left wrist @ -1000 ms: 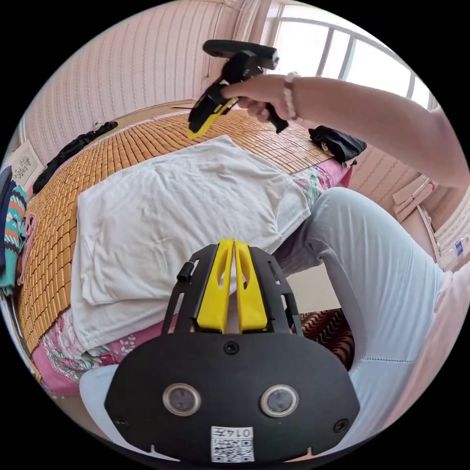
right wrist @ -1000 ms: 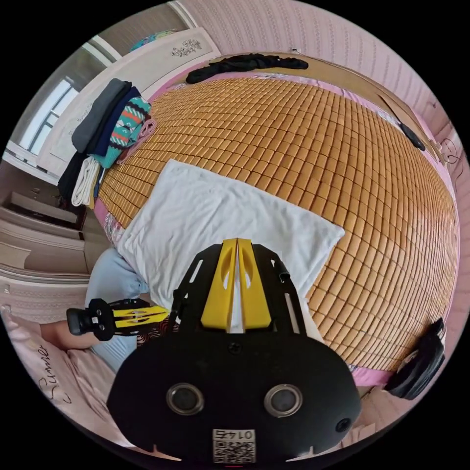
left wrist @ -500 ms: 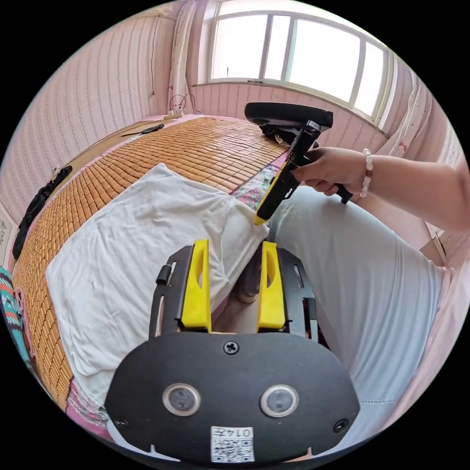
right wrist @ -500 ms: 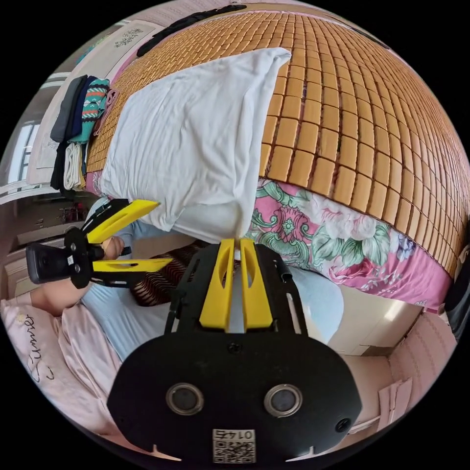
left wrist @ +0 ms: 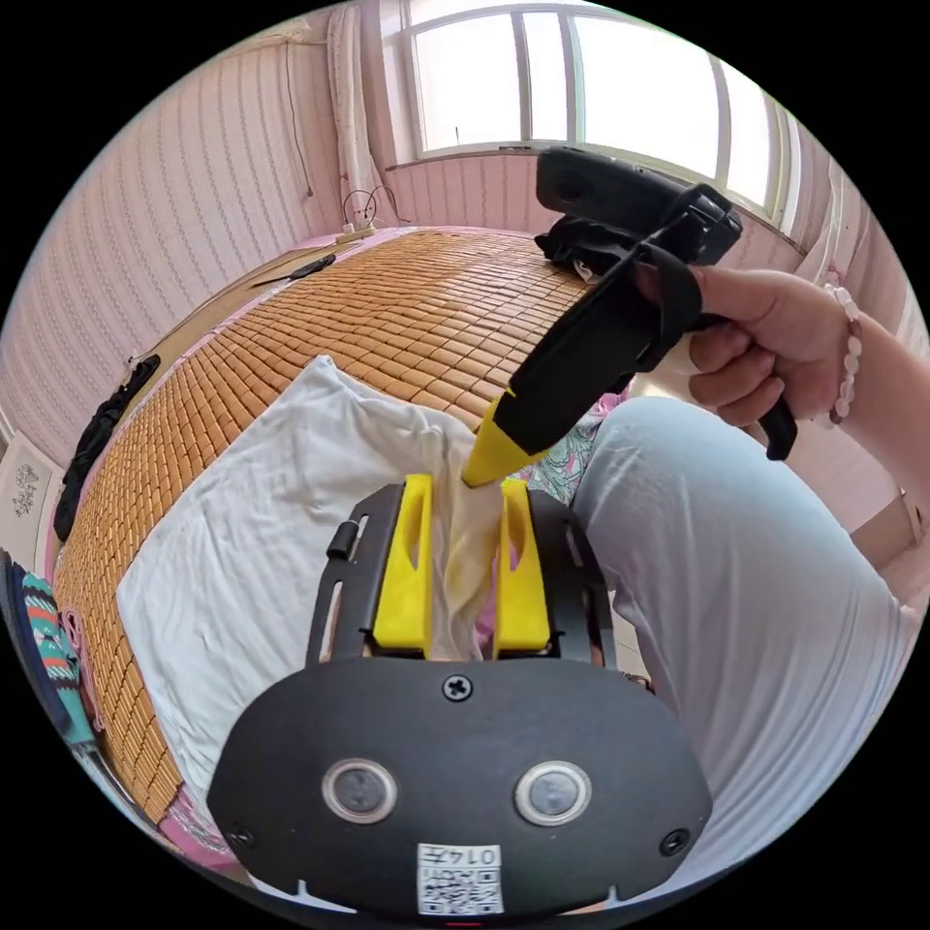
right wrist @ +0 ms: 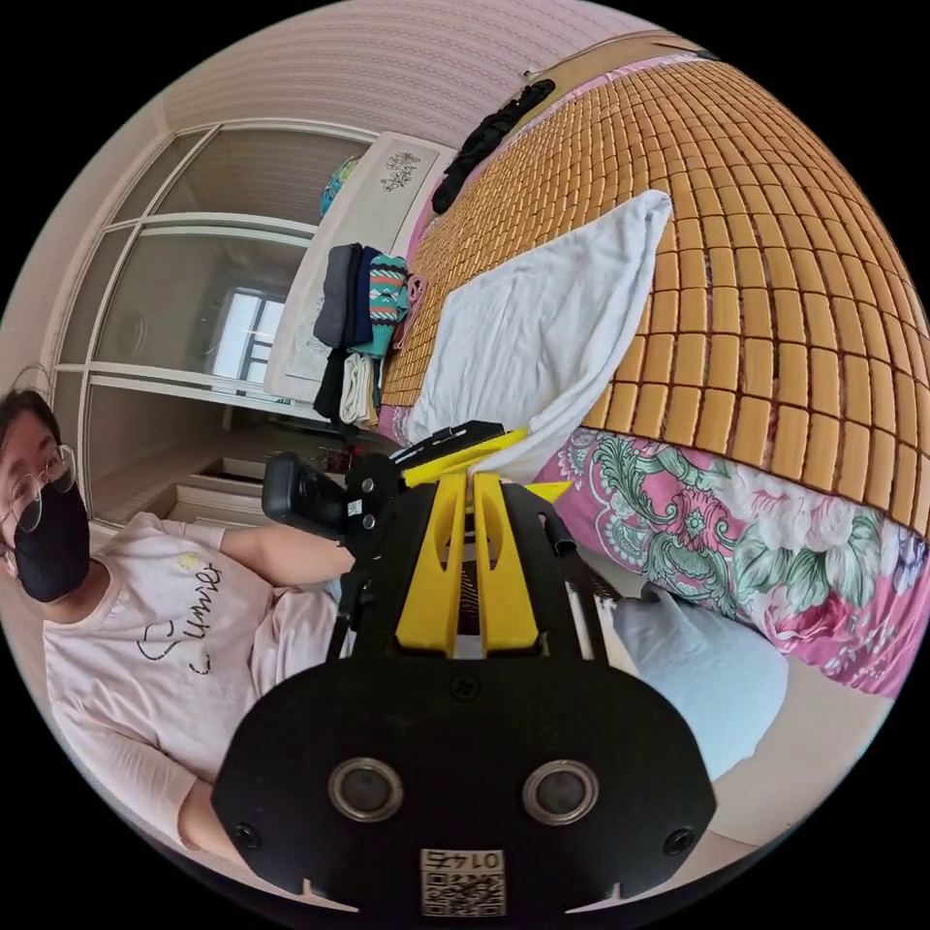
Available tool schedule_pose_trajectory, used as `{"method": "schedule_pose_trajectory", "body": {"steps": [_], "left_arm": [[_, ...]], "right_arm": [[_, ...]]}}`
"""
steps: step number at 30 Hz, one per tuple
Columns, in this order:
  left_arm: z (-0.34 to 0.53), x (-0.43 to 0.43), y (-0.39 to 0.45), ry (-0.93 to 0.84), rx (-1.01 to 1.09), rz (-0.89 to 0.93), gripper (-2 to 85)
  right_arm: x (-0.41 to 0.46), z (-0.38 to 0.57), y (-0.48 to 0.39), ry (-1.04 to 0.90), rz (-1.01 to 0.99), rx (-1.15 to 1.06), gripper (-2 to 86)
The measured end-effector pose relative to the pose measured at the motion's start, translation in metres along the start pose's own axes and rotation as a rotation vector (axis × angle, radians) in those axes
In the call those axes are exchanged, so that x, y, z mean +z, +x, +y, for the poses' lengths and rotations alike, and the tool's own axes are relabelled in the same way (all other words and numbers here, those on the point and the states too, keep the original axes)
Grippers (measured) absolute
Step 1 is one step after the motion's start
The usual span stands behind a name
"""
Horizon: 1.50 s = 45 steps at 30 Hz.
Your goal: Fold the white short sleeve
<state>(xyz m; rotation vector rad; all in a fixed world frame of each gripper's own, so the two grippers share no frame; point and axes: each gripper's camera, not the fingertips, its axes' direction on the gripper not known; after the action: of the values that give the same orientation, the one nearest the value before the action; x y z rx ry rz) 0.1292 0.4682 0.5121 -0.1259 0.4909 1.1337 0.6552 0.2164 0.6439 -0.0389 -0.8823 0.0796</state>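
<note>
white short sleeve (left wrist: pixel 252 523) between left claw (left wrist: pixel 463 489) jaws

The white short sleeve (left wrist: pixel 281 504) lay folded on my bed's bamboo mat (left wrist: pixel 407 310), one corner hanging over the edge

Pink striped wallpaper (left wrist: pixel 194 242) covers the walls across the upper left of the left gripper view. A wide window (left wrist: pixel 581 77) along the top of that frame lets in bright daylight, with a pale curtain (left wrist: pixel 351 107) hanging at its left edge. The bed carries a woven bamboo mat (left wrist: pixel 387 320) over a pink floral sheet (right wrist: pixel 736 523). In the right gripper view, a glass-panelled partition (right wrist: pixel 174 291) fills the upper left, and a white headboard (right wrist: pixel 387 184) stands beside it.
</note>
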Motion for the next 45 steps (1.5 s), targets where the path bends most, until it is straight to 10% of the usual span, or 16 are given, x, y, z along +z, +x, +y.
{"method": "schedule_pose_trajectory", "body": {"steps": [11,29,45], "left_arm": [[-0.003,-0.015,-0.022,0.024,-0.092,0.027,-0.7],[-0.058,-0.063,-0.012,0.245,0.023,0.185,-0.8],[-0.009,-0.057,-0.172,0.166,-0.572,0.082,-0.5]], "right_arm": [[-0.066,-0.020,0.069,0.273,-0.030,0.199,16.1],[-0.202,0.002,0.047,0.757,-0.054,0.171,0.9],[-0.099,-0.118,-0.067,0.378,0.288,0.052,0.9]]}}
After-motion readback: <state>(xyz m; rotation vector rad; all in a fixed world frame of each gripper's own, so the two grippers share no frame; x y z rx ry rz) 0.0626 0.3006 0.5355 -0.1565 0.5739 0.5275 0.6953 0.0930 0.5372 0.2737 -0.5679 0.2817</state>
